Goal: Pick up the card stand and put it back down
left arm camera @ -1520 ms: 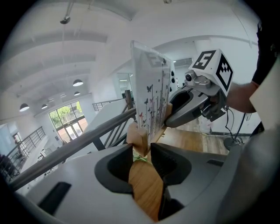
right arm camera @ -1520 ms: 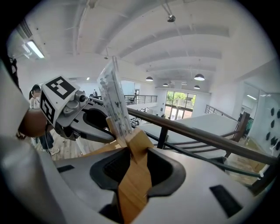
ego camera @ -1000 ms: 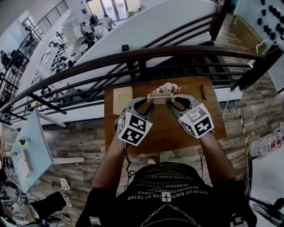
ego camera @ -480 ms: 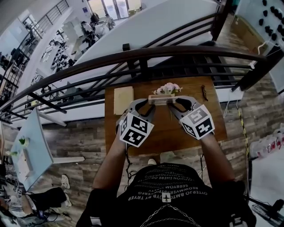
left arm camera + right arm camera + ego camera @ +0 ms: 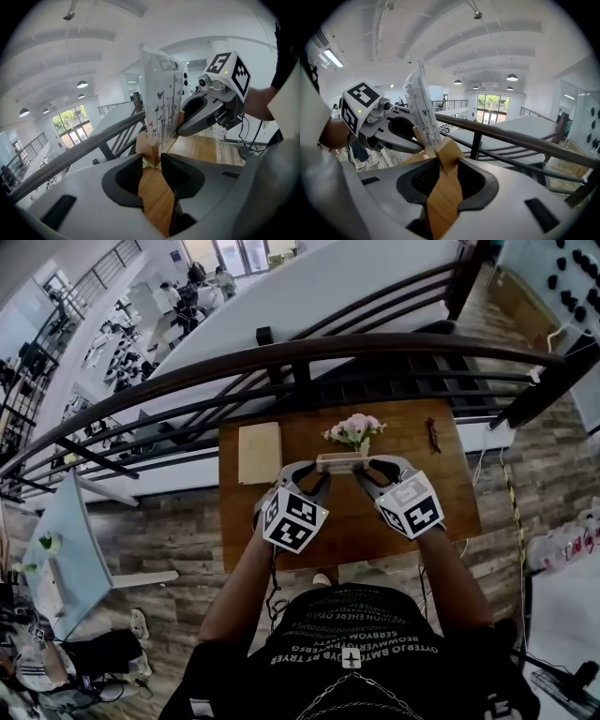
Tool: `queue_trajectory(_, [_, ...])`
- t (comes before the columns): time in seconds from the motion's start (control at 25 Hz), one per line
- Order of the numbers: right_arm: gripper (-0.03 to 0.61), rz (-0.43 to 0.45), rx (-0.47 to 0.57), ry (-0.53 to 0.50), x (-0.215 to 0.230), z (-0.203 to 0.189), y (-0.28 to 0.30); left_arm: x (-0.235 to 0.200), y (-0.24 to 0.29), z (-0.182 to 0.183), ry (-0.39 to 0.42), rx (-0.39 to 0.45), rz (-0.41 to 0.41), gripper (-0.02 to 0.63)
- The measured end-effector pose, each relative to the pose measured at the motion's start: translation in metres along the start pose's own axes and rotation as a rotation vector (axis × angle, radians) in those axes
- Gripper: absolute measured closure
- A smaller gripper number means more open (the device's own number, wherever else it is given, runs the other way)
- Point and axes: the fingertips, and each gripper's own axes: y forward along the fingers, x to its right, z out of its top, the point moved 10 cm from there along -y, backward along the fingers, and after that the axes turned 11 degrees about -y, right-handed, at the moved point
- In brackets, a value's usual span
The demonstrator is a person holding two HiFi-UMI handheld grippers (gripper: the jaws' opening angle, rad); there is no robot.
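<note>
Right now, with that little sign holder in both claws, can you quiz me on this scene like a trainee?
1. True or false: the left gripper and the right gripper each clamp one end of the card stand.
2. What lies on the table to the person's left? A. cup; B. beige notebook; C. laptop.
3. Fill in: the card stand's base is made of ____.
Key: 1 true; 2 B; 3 wood.

Head view: left claw and right claw cover both ends of the card stand. Dark item on the counter: too small to identify.
</note>
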Motion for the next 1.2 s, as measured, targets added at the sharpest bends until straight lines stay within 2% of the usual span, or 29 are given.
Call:
queue_trajectory(0.32, [0.451, 0.026, -0.043, 0.033, 0.005, -0.029, 0.026, -0.004, 0.036, -0.028, -0.042, -0.048, -0.046, 0.471])
queue_trajectory(0.72, [0.451, 0.047, -0.071, 0.076, 0.008, -0.073, 0.052, 0.006, 0.076, -0.065, -0.096, -0.092, -0.056, 0.471])
queue_trajectory(1.2, [0.451, 0.088, -0.11, 0.098, -0.002, -0.127, 0.105, 0.006, 0.127, -0.136, -0.174, -0.156, -0.064, 0.472])
